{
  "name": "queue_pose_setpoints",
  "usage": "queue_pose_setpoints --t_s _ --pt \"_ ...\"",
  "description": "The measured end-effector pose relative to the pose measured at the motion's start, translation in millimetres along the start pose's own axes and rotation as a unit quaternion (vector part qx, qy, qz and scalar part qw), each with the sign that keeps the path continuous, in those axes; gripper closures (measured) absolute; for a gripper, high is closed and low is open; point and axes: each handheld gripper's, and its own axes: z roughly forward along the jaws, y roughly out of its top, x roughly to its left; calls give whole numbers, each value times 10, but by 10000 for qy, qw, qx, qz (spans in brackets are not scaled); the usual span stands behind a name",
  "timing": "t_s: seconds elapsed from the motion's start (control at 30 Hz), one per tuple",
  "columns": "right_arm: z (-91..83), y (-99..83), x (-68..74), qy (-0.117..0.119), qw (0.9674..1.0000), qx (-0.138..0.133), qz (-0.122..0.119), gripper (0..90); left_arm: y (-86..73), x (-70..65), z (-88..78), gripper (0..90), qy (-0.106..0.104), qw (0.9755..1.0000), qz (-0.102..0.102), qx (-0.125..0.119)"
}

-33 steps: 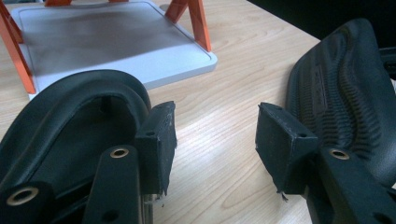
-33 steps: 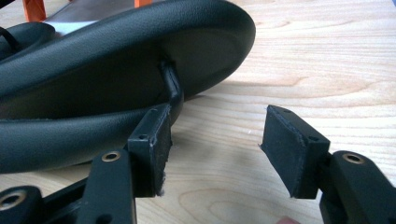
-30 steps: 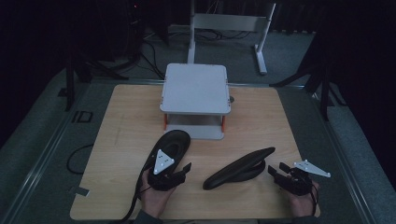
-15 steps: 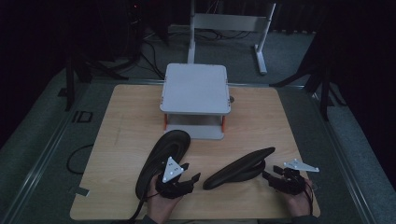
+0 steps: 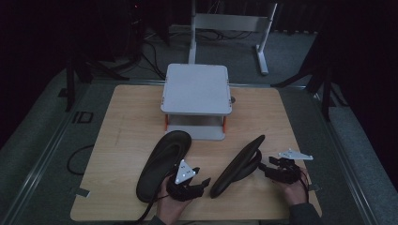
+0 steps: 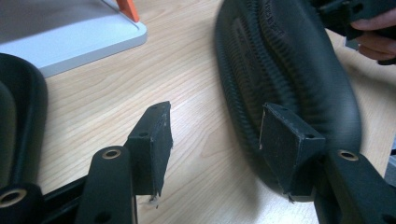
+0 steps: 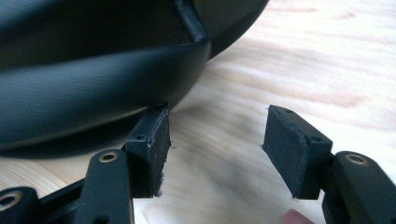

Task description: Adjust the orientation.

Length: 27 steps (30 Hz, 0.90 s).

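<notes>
Between my two hands on the desk point(image 5: 126, 140), the tilted sandal point(image 5: 238, 166) runs lengthwise from near-left to far-right, while my left gripper point(image 5: 199, 183) and right gripper point(image 5: 267, 165) both have jaws spread, pinching nothing.

**Black sandals on pale wood**

A black ridged rubber sandal point(image 6: 285, 79) is showing fine ribbed grooves along its sole, just beyond the left gripper's point(image 6: 215, 140) matte black jaws. A second black flat rubber sandal point(image 5: 163, 164) is lying dark against the light tan wood-grain tabletop point(image 5: 126, 140). A pale grey square metal stand point(image 5: 196, 89) is showing orange legs. The right gripper point(image 7: 215, 149) is wearing black pads and brass-coloured rivets.
</notes>
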Motion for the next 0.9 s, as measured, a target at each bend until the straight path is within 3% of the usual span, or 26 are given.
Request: queue_pose_setpoints --t_s 0.33,0.53,0.67,0.73,0.77,0.9 --pt "113 238 251 329 9986 -112 -387 389 91 45 -84 436 -32 9997 -135 -211" --pt "289 367 411 465 9973 -54 -568 383 143 42 -76 436 -139 9990 -223 -349" --pt "382 398 449 493 9970 2 -601 382 145 48 -76 434 -164 9988 -259 -381" --pt "417 424 454 727 9963 -73 -448 387 142 56 -63 434 -144 9991 -235 -337" --pt "434 441 473 687 9963 -67 -507 389 136 61 -53 434 -112 9991 -228 -331" --pt "473 503 545 810 9951 -84 -557 461 120 102 18 434 10 9993 -226 -296"
